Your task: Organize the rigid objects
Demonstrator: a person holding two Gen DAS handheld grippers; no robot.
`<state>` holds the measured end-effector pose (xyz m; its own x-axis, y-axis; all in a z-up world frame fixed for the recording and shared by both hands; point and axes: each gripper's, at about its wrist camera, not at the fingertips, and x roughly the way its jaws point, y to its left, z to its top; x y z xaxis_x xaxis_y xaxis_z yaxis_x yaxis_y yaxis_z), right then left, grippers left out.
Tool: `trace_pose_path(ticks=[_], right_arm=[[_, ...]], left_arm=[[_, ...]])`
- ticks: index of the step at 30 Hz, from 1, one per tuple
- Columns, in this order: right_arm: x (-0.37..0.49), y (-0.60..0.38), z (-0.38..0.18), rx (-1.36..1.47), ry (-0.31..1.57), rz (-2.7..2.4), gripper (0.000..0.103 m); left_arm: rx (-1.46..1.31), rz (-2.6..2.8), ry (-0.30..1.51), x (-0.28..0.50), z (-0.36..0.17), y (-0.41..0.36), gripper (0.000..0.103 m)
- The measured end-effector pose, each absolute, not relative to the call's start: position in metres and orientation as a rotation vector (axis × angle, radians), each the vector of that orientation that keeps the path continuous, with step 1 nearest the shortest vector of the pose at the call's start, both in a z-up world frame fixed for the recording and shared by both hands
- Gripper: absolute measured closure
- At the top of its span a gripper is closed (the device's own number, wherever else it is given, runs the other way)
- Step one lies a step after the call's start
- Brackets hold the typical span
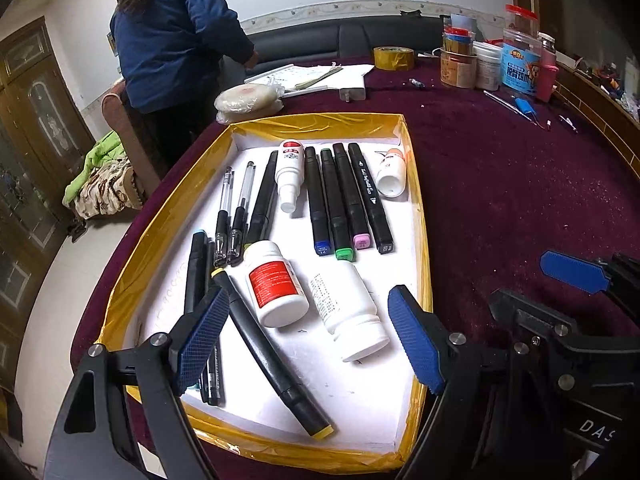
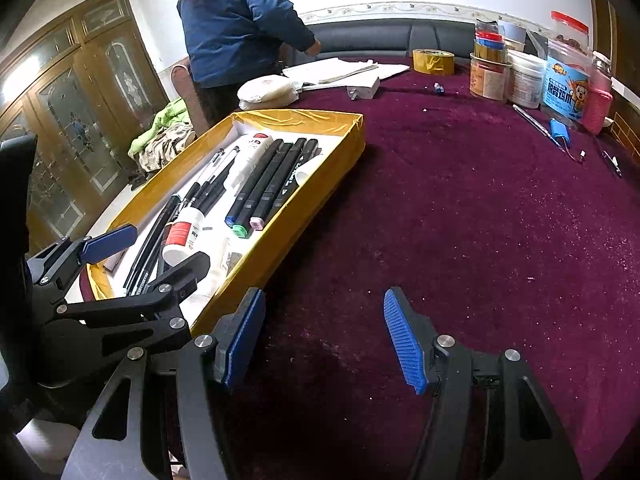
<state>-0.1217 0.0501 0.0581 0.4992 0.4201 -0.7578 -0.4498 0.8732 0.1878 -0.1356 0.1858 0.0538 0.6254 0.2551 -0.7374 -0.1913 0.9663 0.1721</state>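
both tongs open and empty, left over the tray, right over the cloth

your left tongs [image 1: 308,336] hang over the near end of the tray [image 1: 416,216], pads spread wide with nothing clamped between them. seen from the left wrist, the left pad [image 1: 200,336] sits in front of a black marker [image 1: 272,356] that lies slanted across the tray floor; whether it touches the marker cannot be told. the right pad [image 1: 416,344] is by the tray's right wall. two white bottles lie between the pads in that view but farther in: one with a red label [image 1: 276,284], one plain [image 1: 348,312]. neither pad presses on them.

your right tongs [image 2: 324,340] are released too, about half spread, holding nothing. they hover over bare maroon cloth [image 2: 480,240], just right of the tray's yellow outer wall.

inside the tray, four markers [image 1: 344,200] lie side by side with coloured caps toward you. left of them are a spray bottle [image 1: 289,174], another black marker and two clear pens [image 1: 232,212]. a small white bottle [image 1: 392,174] lies at the far right.

at the far side of the table stand jars [image 2: 564,64] and a tape roll [image 2: 434,61], and a person in a blue jacket [image 2: 240,20] faces away.
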Motion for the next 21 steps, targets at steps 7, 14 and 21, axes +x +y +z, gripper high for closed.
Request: trace_pose_path(ticks=[7, 14, 21], right_arm=[[-0.121, 0.047, 0.058, -0.031, 0.902, 0.519, 0.045], [-0.121, 0.041, 0.057, -0.018, 0.896, 0.513, 0.042], [-0.117, 0.027, 0.059, 0.021, 0.886, 0.481, 0.042]], left_arm=[[0.082, 0.256, 0.852, -0.135, 0.054, 0.183, 0.021], [0.083, 0.255, 0.852, -0.134, 0.054, 0.183, 0.021], [0.076, 0.264, 0.814, -0.137, 0.060, 0.181, 0.021]])
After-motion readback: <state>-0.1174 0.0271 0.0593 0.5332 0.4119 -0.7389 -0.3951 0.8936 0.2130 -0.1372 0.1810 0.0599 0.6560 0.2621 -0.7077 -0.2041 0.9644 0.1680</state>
